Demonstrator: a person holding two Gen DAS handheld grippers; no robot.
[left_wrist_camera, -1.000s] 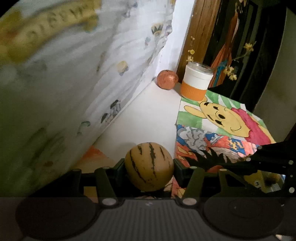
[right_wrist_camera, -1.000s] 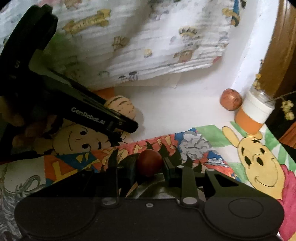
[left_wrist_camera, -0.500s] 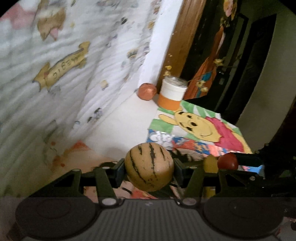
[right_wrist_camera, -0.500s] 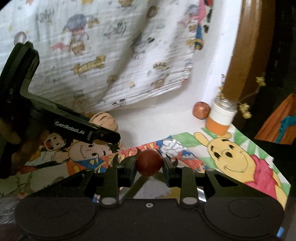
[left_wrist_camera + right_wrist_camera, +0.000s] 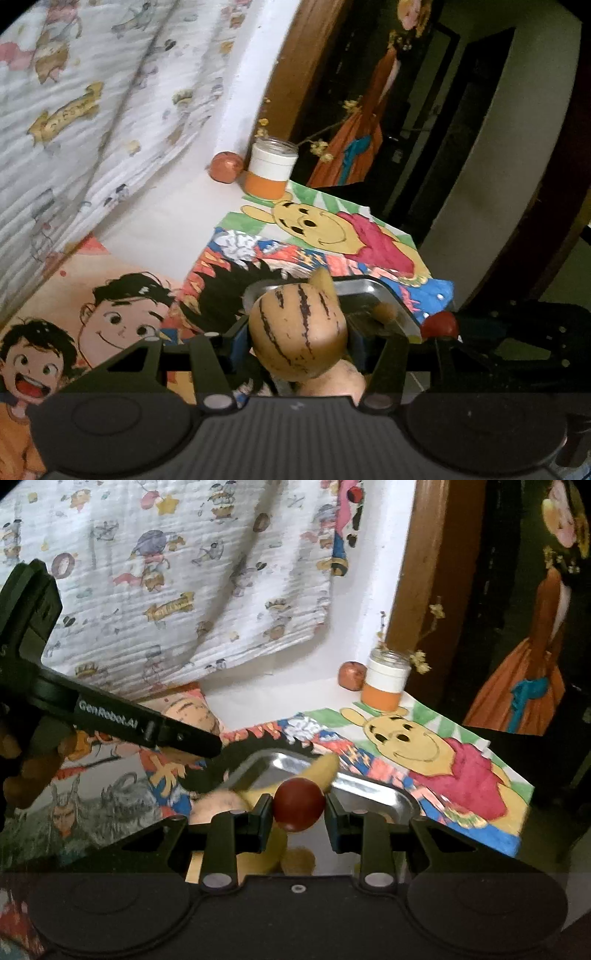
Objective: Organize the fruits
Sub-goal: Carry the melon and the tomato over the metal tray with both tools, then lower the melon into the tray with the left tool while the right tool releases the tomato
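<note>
Fruits sit in both grippers above a metal tray [image 5: 373,786]: the left gripper [image 5: 295,339] has its fingers [image 5: 236,345] clamped on a tan striped melon [image 5: 297,332], and the right gripper [image 5: 298,806] has its fingers [image 5: 263,819] pinched on a small dark red fruit [image 5: 299,804]. In the right wrist view the left gripper reaches in from the left, a hand [image 5: 22,764] gripping its handle. The tray rests on colourful cartoon drawings [image 5: 332,236] spread over a white surface [image 5: 170,218], and it already holds a yellow banana [image 5: 321,770] and some pale rounded fruit [image 5: 218,806]. Farther back, near the wall, a reddish apple [image 5: 226,167] stands just beside an orange-and-white jar [image 5: 271,171] with dried flower stems. A printed cloth [image 5: 177,572] hangs behind the surface.
</note>
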